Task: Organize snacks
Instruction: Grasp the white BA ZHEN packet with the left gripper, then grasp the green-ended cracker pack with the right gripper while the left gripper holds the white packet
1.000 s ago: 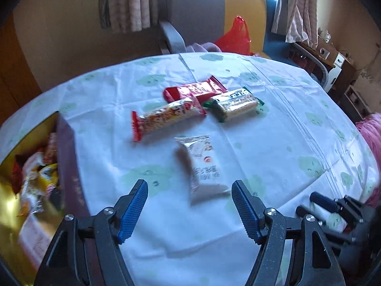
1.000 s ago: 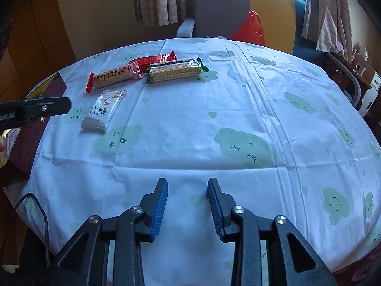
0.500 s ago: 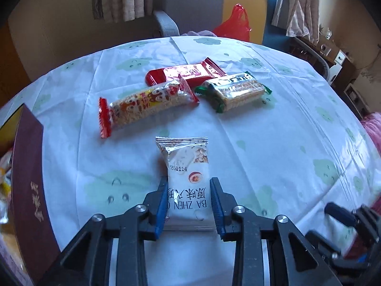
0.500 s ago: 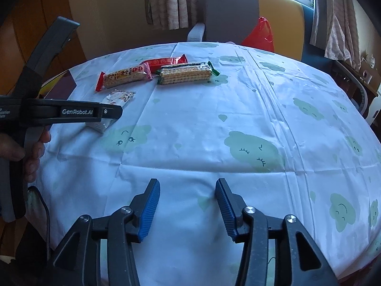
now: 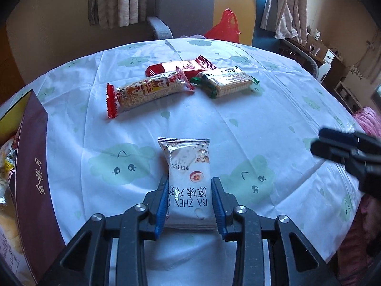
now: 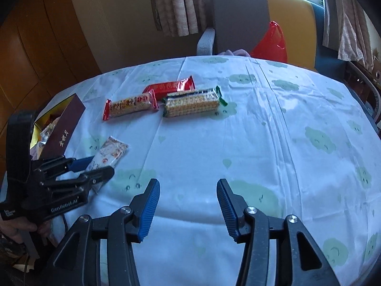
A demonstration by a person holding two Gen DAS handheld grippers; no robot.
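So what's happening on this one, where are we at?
A person is tidying snacks with two handheld grippers. The left gripper is shut on the white snack packet lying on the tablecloth, beside the maroon box. The right gripper hangs open over bare cloth. Three more snack bars sit further back.

Snack packets on the table: four
- white packet [image 5: 189, 181]: one
- red-ended rice bar [image 5: 147, 91]: one
- red packet [image 5: 183, 67]: one
- wafer pack [image 5: 225, 82]: one

Box [image 5: 33, 166]: one
Grippers: two, left gripper [image 5: 189, 202], right gripper [image 6: 188, 205]

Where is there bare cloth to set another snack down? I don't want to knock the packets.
Bare: the wide stretch of tablecloth right of the wafer pack, toward the chair side and near edge. Crowded: three packets clustered at the far left, the box, and the white packet in the left gripper.
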